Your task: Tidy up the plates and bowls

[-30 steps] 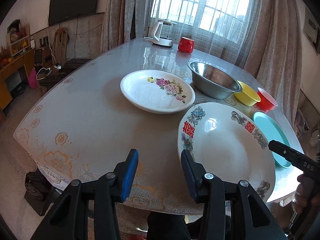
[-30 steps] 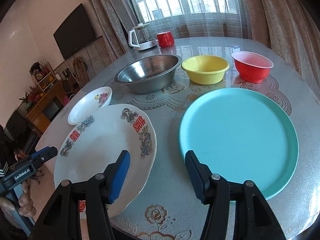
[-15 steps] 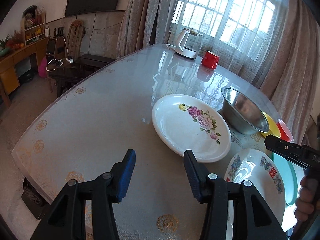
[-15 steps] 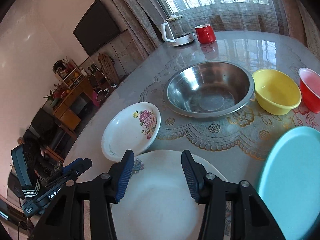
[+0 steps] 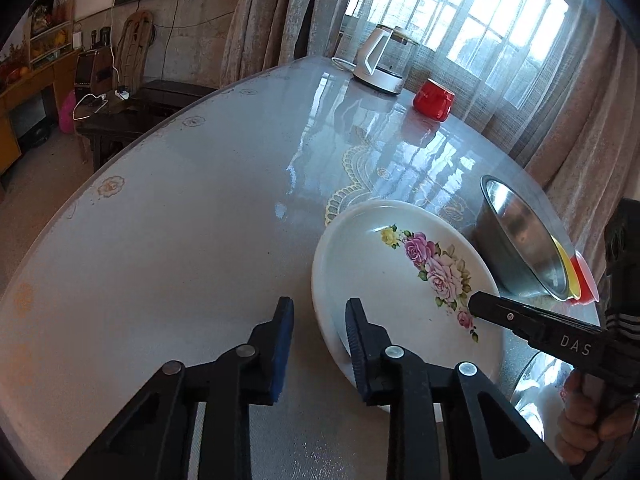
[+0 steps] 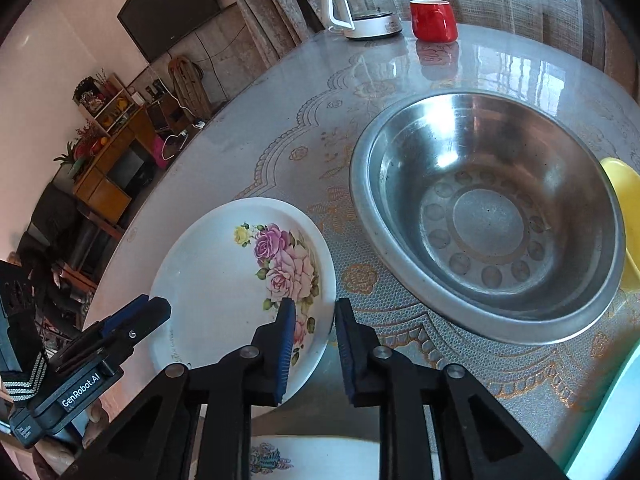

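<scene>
- Lying flat and face up on the table (image 5: 180, 240), the white rose plate (image 6: 224, 272) sits near the table's edge, just left of the steel bowl (image 6: 400, 184) as the right wrist camera sees it.
- Round as it is, the plate has no long axis. Its painted spray runs from a small yellow bloom near the middle through pink roses to the rim next to the right gripper (image 6: 315, 308).
- The right gripper's fingers straddle that rim, one blue pad over the roses and one outside, closed on the plate's edge.
- The left gripper (image 5: 319, 312) straddles the opposite rim, one finger over the plate's well and one over bare table. Its fingers are closing, with a gap visible on both sides of the rim.
- The steel bowl stands upright, and its dimpled bottom is in full view.
- A yellow bowl (image 6: 624, 200) touches or nearly touches the steel bowl's far side, and a red bowl (image 5: 586, 280) is beyond it. I cannot tell what is in either.
- A turquoise plate (image 6: 608, 420) and a second patterned plate (image 6: 312, 456) lie at the near edge of the right wrist view.
- Far across the table by the window stand a glass kettle (image 6: 360, 4) and a red mug (image 6: 434, 20).
</scene>
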The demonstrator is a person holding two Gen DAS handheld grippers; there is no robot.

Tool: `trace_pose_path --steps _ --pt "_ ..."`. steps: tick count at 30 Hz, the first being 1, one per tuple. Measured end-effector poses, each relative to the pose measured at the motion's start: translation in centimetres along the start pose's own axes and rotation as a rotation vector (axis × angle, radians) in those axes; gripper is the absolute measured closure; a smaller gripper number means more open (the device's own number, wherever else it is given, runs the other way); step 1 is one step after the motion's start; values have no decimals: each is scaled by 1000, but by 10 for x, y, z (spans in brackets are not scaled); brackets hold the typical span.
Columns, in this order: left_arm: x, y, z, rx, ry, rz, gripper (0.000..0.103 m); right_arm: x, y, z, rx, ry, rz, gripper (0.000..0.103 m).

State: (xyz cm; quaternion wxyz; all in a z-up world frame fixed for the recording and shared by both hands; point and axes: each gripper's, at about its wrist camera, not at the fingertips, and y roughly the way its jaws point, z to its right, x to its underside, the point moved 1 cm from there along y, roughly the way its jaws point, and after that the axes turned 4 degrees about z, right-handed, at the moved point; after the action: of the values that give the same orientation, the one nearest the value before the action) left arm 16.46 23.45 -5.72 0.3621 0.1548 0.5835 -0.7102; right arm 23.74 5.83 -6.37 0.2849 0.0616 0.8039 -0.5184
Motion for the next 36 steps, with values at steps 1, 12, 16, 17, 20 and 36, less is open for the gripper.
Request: trace_pose_path --steps 1,12,16,17,20,36 --pt "1 1 2 2 9 1 80 1 3 -1 0 -4 -4 89" --pt "-3 -9 14 15 26 40 83 1 -15 8 -51 38 66 90" --pt "-8 -29 27 30 43 79 82 3 -37 10 -79 51 112 90" --pt "-9 -35 31 30 57 90 82 5 -43 12 -86 55 122 90" --pt "-8 -50 47 43 102 115 81 10 -65 18 -101 73 155 90" --pt "27 -93 170 224 298 121 81 75 -186 94 -38 216 324 89"
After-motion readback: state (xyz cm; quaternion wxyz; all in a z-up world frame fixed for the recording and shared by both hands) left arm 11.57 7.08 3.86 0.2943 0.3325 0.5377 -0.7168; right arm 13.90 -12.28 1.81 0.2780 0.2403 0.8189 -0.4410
